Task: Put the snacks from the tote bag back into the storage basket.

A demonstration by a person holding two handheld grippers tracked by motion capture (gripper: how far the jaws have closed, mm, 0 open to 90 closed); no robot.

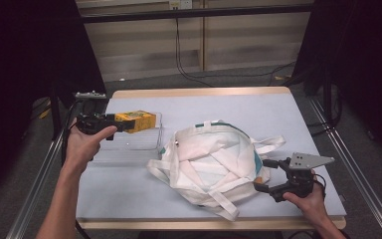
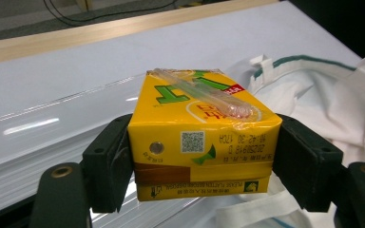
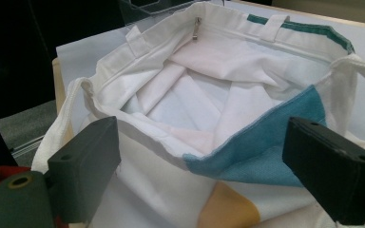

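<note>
On the pale blue table [image 1: 278,114], the left gripper [image 1: 110,123] sits at about 9 o'clock, its jaws clamped on the two sides of a yellow drink carton [image 1: 136,120] with a wrapped straw [image 2: 204,92] stuck on its top face. The carton hangs just above a clear plastic tray [image 1: 129,145]. A white tote bag [image 1: 214,162] with teal trim lies at the centre, mouth open. At 4 o'clock the right gripper [image 1: 267,175] rests just beside the bag's edge, jaws wide apart and holding nothing, the bag's rim between them.
</note>
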